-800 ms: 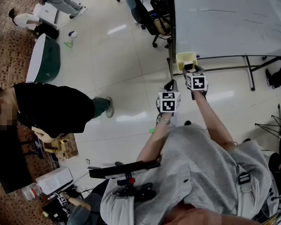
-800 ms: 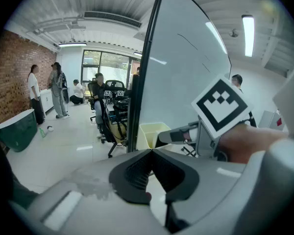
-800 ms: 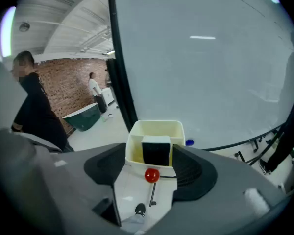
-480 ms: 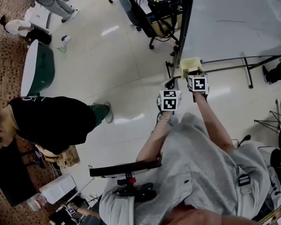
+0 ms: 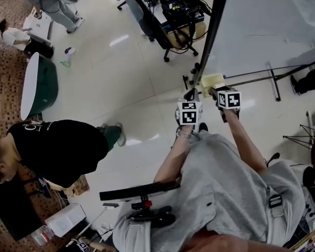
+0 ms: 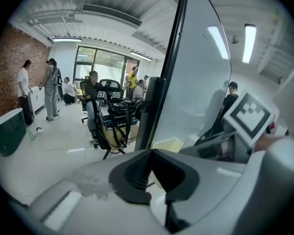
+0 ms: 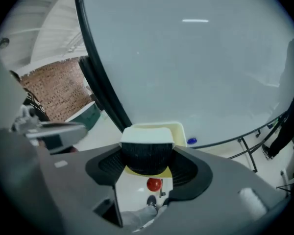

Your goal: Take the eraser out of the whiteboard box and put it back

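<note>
Eraser: sitting clamped between the two pads of the right gripper, white back showing above dark felt, ribbed pads pressing on both sides, jaws standing wide around it. Hanging right at the mouth of the whiteboard box, covering the front of the box's pale yellow rim, with a strip of yellow also showing under the felt; not possible to tell whether partly within the walls or just in front of them. From the head view, right gripper reaching to the near edge of the box. Left gripper hovering just left of the box and apart from it, its tips closed together with nothing between them, the box showing just beyond. Rising behind the box, the whiteboard, with its black frame post slanting up on the box's left. Lying just right of the box at the board's lower edge, a small blue thing. Showing below the box through the gap between the right jaws, a red round thing. Standing well left of the box, a person in a black top.
</note>
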The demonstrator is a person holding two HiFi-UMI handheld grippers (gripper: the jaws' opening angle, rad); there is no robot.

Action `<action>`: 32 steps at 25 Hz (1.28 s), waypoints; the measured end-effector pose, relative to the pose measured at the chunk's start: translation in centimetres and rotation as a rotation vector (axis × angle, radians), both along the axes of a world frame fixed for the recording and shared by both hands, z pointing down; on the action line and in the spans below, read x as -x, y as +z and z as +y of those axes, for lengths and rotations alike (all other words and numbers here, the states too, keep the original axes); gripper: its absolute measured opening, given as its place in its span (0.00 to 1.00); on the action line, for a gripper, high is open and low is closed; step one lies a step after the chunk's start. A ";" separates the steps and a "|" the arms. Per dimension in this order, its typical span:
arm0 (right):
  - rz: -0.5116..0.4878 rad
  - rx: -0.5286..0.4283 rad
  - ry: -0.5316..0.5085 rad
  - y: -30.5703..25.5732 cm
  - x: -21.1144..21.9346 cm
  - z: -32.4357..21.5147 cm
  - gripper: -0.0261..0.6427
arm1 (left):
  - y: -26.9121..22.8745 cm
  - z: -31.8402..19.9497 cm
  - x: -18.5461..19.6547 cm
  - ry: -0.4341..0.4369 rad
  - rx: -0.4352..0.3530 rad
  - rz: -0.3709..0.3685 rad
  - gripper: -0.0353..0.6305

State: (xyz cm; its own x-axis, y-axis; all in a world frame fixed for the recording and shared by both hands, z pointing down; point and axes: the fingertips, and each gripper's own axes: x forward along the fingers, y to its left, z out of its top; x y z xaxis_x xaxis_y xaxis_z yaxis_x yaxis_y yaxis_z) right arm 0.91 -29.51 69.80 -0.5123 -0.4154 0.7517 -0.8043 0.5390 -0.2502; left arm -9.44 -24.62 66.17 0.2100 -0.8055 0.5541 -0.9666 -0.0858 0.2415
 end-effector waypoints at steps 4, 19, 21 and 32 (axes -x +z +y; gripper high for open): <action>-0.112 -0.115 0.009 -7.2 0.7 -2.4 0.44 | -0.6 -1.7 0.0 -0.004 -0.016 0.000 0.06; 0.060 -0.036 -0.009 3.3 1.8 -4.8 0.45 | 0.1 -2.9 0.6 -0.031 -0.007 0.014 0.06; 0.053 -0.030 -0.014 3.1 2.1 -4.6 0.45 | -0.1 -2.6 0.8 -0.030 -0.010 0.012 0.06; -0.053 -0.177 0.086 -2.4 -2.2 -1.2 0.06 | 1.1 1.0 -3.5 0.018 0.012 0.064 0.06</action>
State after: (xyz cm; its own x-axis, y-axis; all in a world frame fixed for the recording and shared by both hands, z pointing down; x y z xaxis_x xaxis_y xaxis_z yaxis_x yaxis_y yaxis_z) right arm 3.11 -30.68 67.38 -0.5057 -0.5828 0.6361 -0.8377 0.5078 -0.2008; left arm -5.89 -23.64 67.23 0.2598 -0.7948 0.5484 -0.9474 -0.0998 0.3042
